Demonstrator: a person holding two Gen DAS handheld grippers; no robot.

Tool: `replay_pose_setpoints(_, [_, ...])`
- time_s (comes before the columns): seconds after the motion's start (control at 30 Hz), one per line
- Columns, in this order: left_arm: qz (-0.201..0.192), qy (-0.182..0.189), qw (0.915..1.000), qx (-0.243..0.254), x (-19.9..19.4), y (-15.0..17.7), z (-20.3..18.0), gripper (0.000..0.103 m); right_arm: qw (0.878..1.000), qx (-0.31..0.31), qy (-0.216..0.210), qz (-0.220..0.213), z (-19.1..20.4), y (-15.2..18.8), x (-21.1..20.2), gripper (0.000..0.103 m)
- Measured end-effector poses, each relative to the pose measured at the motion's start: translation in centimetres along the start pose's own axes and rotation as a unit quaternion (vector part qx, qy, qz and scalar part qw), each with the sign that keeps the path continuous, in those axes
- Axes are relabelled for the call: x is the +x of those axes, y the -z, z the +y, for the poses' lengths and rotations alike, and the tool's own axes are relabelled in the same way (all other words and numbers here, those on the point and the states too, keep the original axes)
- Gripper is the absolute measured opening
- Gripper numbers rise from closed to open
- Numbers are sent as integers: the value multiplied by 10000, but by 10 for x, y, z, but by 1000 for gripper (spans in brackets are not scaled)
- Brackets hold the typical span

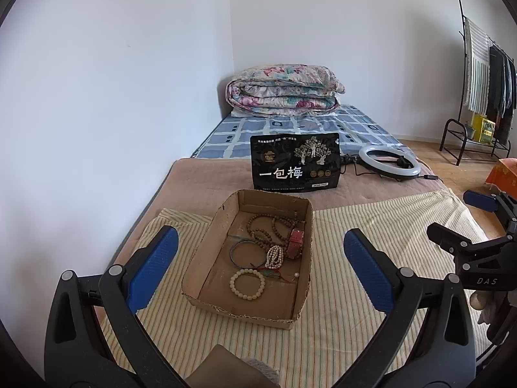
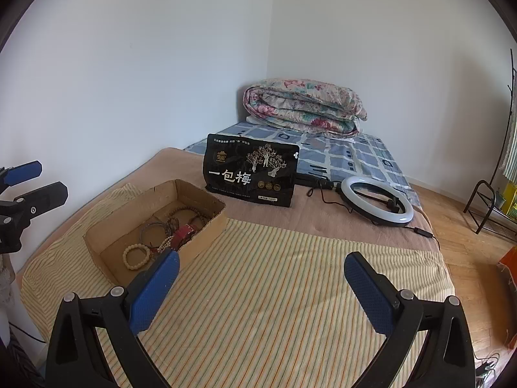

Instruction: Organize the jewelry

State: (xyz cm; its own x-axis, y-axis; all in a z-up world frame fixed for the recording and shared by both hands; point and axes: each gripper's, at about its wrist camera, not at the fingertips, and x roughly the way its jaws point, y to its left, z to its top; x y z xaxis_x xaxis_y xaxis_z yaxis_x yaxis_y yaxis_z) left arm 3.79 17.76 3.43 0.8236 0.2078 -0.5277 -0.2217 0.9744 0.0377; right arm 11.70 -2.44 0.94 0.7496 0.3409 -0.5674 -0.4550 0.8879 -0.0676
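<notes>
An open cardboard box (image 1: 197, 278) (image 2: 206, 200) sits on the striped cloth. Inside lie a cream bead bracelet (image 1: 247, 283) (image 2: 136, 256), a dark blue bangle (image 1: 247, 253), a long brown bead string (image 1: 273, 226), a white bead bracelet (image 1: 274, 255) and a red watch (image 1: 295, 242) (image 2: 182, 234). My left gripper (image 1: 261, 252) hovers open over the near side of the box, its blue fingers straddling it. My right gripper (image 2: 261, 274) is open above bare striped cloth, to the right of the box. Both hold nothing.
A black snack pouch (image 1: 295, 163) (image 2: 252, 174) stands behind the box. A ring light (image 1: 389, 163) (image 2: 376, 205) with its cable lies at the mattress edge. A folded floral quilt (image 1: 284, 90) lies at the far wall; a clothes rack (image 1: 484, 90) stands at right.
</notes>
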Motion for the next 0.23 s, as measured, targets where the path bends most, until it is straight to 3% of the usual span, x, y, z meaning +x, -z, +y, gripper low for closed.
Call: replay_pose_setpoints(0.23, [-16,-32,10000,-7,0,0,2,103,10000,2,2,5,-1,1,0,103])
